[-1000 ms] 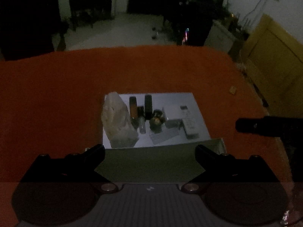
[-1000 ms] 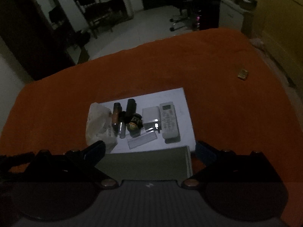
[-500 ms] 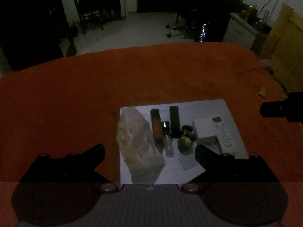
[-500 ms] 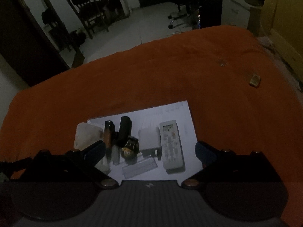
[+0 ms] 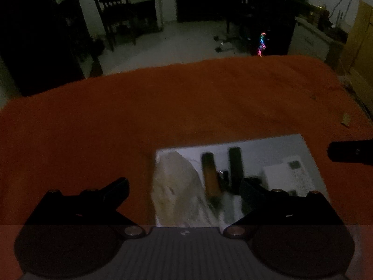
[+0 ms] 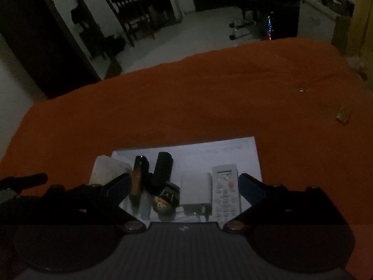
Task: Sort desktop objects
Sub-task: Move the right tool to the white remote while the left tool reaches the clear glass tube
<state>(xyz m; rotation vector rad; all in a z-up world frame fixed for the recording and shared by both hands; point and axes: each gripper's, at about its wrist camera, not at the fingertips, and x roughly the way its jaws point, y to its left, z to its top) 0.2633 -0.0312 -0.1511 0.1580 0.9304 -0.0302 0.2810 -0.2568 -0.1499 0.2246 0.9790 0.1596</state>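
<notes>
On the orange cloth lies a white sheet carrying several small things. From left to right: a pale tissue pack, an amber tube, a black tube, a small round figurine, a white adapter and a white remote. My left gripper hovers open over the tissue pack and tubes, blurred by motion. Over the figurine and adapter, my right gripper is open too. Neither holds anything.
A small tan object lies on the cloth at the far right. The orange table stretches wide beyond the sheet. Past its far edge stand a dark chair and dim room furniture.
Both grippers have moved forward and closer over the sheet. The grey-green flat board seen at the sheet's near edge a second ago is out of view.
</notes>
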